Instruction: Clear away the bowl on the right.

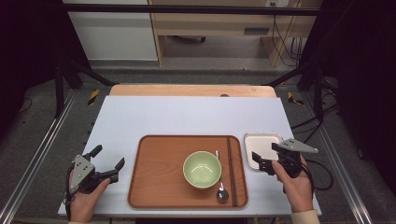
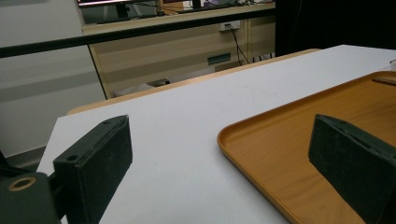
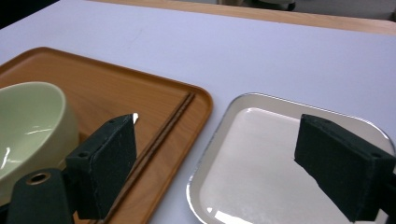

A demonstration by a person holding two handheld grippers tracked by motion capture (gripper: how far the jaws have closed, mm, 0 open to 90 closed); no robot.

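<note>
While nothing is actually gripped yet, both hands are parked at the near edge of the bench (image 1: 140,112), so this looks like the very start to me. Far left, the left gripper (image 1: 108,157) sits on the bare bench just beside the wooden tray (image 1: 159,186), jaws spread wide apart and holding nothing. On the tray there's a green bowl (image 1: 201,169) a bit right of centre, empty, then a metal spoon (image 1: 221,189) lying just beside the bowl on its right, then a pair of dark chopsticks (image 1: 230,170) laid along the tray's right edge. Off the tray, right next to it, is a small white square plate (image 1: 261,142). The right gripper (image 1: 264,158) hovers over that plate's near side, jaws open, the plate between them in the right gripper view. My guess: the plate is what gets grabbed, and everything is still left to do.
</note>
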